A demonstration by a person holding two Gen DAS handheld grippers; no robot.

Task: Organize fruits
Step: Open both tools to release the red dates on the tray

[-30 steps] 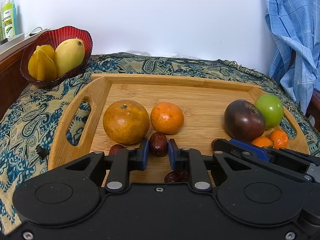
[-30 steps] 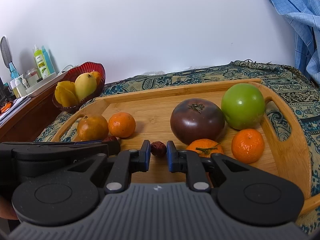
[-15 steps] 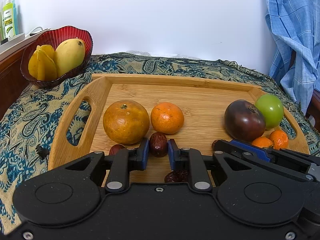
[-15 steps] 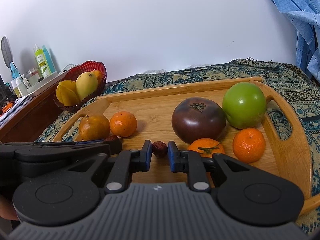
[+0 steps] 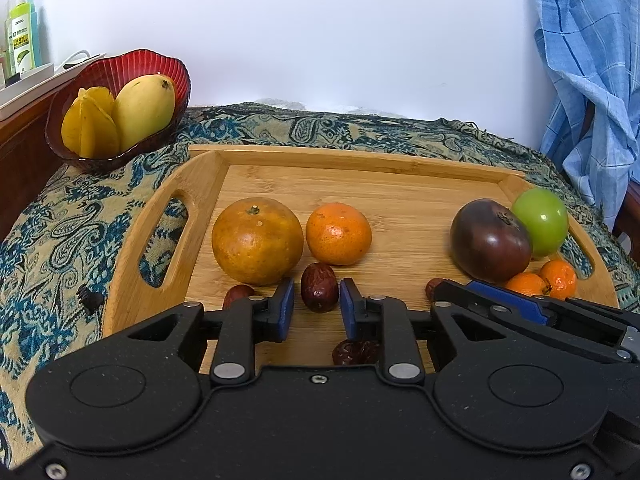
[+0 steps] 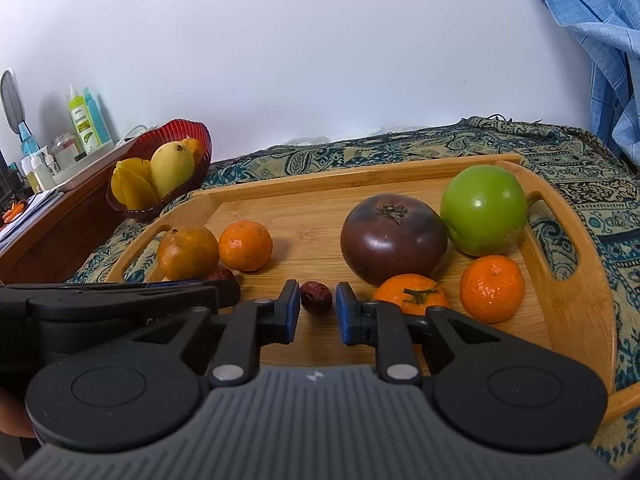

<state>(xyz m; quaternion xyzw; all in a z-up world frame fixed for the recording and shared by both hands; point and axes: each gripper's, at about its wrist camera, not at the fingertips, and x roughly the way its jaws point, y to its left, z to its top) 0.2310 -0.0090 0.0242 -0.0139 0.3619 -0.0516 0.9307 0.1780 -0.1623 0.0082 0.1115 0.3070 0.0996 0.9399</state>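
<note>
A wooden tray (image 5: 360, 160) holds a large dull orange (image 5: 257, 241), a smaller orange (image 5: 338, 233), a dark purple fruit (image 5: 490, 240), a green fruit (image 5: 541, 222), two small mandarins (image 6: 491, 289) and several red dates. My left gripper (image 5: 316, 305) is open around one date (image 5: 319, 287) lying on the tray. My right gripper (image 6: 317, 308) is open, with another date (image 6: 316, 297) just ahead between its fingers. The right gripper also shows in the left wrist view (image 5: 504, 304).
A red bowl (image 5: 176, 76) with a mango and starfruit stands at the back left on the patterned cloth (image 5: 72, 220). Bottles (image 6: 86, 114) stand on a side shelf. A blue cloth (image 5: 592, 72) hangs at the right. More dates (image 5: 356, 352) lie under the left gripper.
The right gripper's jaws have spread a little around its date. The left gripper's jaws have opened slightly off its date. Neither gripper has shifted much.
</note>
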